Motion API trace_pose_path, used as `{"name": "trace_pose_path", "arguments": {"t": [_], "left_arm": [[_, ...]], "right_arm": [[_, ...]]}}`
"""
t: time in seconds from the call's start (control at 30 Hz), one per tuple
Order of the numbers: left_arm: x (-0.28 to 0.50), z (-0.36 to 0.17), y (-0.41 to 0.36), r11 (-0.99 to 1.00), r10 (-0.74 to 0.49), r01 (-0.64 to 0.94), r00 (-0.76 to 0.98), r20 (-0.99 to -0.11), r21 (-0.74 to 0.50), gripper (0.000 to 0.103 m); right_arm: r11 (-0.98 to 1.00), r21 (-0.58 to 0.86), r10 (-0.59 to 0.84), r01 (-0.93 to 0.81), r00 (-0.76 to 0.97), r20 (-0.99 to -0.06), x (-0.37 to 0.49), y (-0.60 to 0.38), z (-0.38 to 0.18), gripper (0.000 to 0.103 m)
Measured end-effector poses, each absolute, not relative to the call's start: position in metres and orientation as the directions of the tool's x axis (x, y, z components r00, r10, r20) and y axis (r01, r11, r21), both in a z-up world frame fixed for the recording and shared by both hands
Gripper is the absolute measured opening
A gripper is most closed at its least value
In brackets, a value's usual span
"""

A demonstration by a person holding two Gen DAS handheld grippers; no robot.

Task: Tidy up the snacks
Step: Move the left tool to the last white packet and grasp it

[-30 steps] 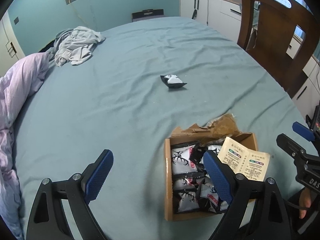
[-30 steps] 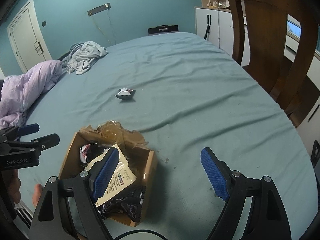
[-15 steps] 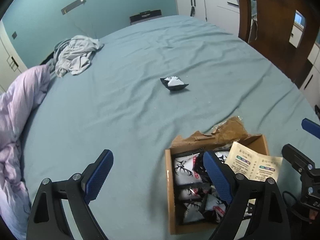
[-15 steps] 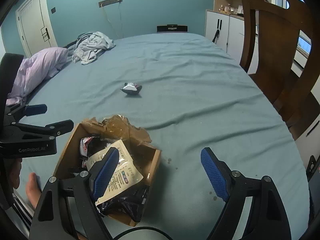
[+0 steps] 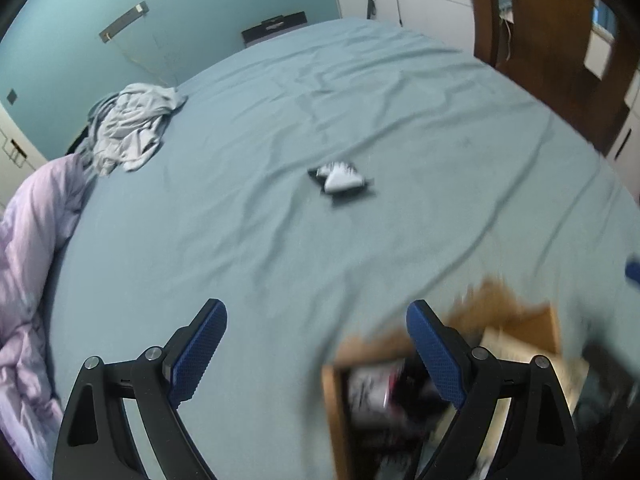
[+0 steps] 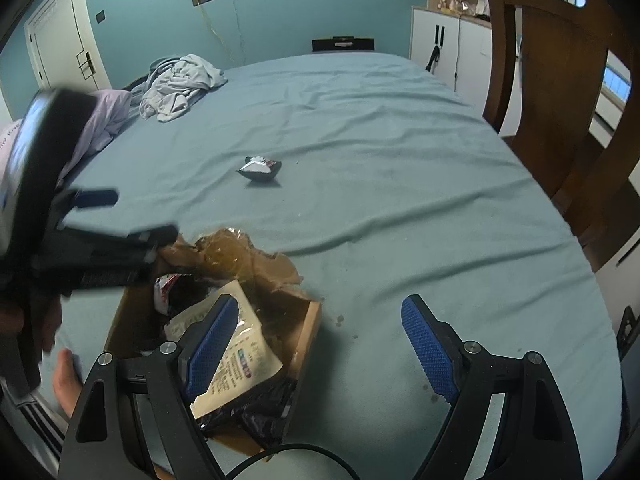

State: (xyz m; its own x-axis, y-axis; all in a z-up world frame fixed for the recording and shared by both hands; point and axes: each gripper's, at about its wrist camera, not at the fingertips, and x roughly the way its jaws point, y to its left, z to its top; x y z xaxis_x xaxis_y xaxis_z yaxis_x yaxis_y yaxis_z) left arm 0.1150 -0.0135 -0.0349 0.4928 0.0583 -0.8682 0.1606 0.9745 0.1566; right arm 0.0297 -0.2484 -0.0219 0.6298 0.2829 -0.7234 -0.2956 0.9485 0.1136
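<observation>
A torn cardboard box (image 6: pixel 307 330) of black-and-white snack packets sits on the teal bed, with a cream sachet (image 6: pixel 240 356) on top. One loose black-and-white packet (image 6: pixel 260 168) lies alone further up the sheet. My right gripper (image 6: pixel 320 312) hangs open, its left finger over the box and its right finger over bare sheet. My left gripper (image 6: pixel 128 216) reaches in from the left past the box's far corner. In the left wrist view that gripper (image 5: pixel 316 320) is open and holds nothing, the loose packet (image 5: pixel 340 176) lies ahead of it, and the blurred box (image 5: pixel 332 400) is at lower right.
A wooden chair (image 6: pixel 560 92) stands at the bed's right edge. Crumpled grey clothing (image 6: pixel 180 84) and a lilac duvet (image 5: pixel 28 260) lie at the far left. White cabinets (image 6: pixel 444 48) stand behind. A person's bare foot (image 6: pixel 66 376) shows at the bed's near left.
My left gripper has moved forward toward the loose packet, and the box has slid to the lower right of its view. The right gripper has stayed over the box.
</observation>
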Motion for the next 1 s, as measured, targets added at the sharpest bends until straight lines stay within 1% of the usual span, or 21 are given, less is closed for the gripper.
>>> {"name": "trace_pose_path", "arguments": {"t": [0.07, 0.17, 0.3, 0.43, 0.5, 0.53, 0.6, 0.63, 0.7, 0.83, 1.0], "left_arm": [[0.146, -0.041, -0.021, 0.981, 0.021, 0.165, 0.451, -0.892, 0.106, 0.094], [0.197, -0.064, -0.038, 0.985, 0.014, 0.153, 0.364, -0.931, 0.074, 0.094], [0.251, -0.101, -0.049, 0.987, 0.049, 0.139, 0.246, -0.968, 0.085, 0.092], [0.278, -0.127, -0.060, 0.980, 0.085, 0.160, 0.183, -0.979, 0.115, 0.092], [0.286, -0.141, -0.064, 0.981, 0.076, 0.169, 0.129, -0.989, 0.097, 0.079], [0.286, -0.145, -0.064, 0.984, 0.051, 0.167, 0.110, -0.993, 0.069, 0.068], [0.281, -0.138, -0.063, 0.988, 0.014, 0.153, 0.135, -0.991, 0.035, 0.039], [0.278, -0.134, -0.062, 0.989, 0.016, 0.146, 0.135, -0.991, 0.036, 0.002], [0.267, -0.123, -0.053, 0.992, 0.044, 0.110, 0.127, -0.991, 0.058, 0.000], [0.230, -0.087, -0.033, 0.991, 0.043, 0.116, 0.189, -0.981, 0.066, 0.000], [0.169, -0.043, -0.003, 0.996, -0.022, 0.086, 0.238, -0.971, -0.002, 0.000]], "right_arm": [[0.951, 0.096, 0.268, -0.295, 0.628, -0.731, 0.032, -0.247, -0.027, 0.084], [0.950, 0.098, 0.267, -0.296, 0.608, -0.748, 0.038, -0.245, -0.034, 0.084], [0.950, 0.128, 0.278, -0.284, 0.584, -0.763, 0.049, -0.248, -0.041, 0.084], [0.952, 0.134, 0.275, -0.274, 0.580, -0.767, 0.061, -0.250, -0.045, 0.084], [0.954, 0.130, 0.268, -0.269, 0.579, -0.770, 0.066, -0.251, -0.048, 0.084], [0.955, 0.133, 0.269, -0.266, 0.578, -0.770, 0.068, -0.251, -0.049, 0.084], [0.955, 0.150, 0.275, -0.255, 0.577, -0.769, 0.072, -0.254, -0.051, 0.084], [0.956, 0.157, 0.276, -0.249, 0.574, -0.771, 0.074, -0.255, -0.052, 0.084], [0.955, 0.183, 0.287, -0.235, 0.561, -0.776, 0.078, -0.259, -0.054, 0.084], [0.949, 0.238, 0.314, -0.206, 0.549, -0.775, 0.079, -0.270, -0.054, 0.084], [0.951, 0.250, 0.308, -0.179, 0.555, -0.773, 0.072, -0.278, -0.049, 0.084]]}}
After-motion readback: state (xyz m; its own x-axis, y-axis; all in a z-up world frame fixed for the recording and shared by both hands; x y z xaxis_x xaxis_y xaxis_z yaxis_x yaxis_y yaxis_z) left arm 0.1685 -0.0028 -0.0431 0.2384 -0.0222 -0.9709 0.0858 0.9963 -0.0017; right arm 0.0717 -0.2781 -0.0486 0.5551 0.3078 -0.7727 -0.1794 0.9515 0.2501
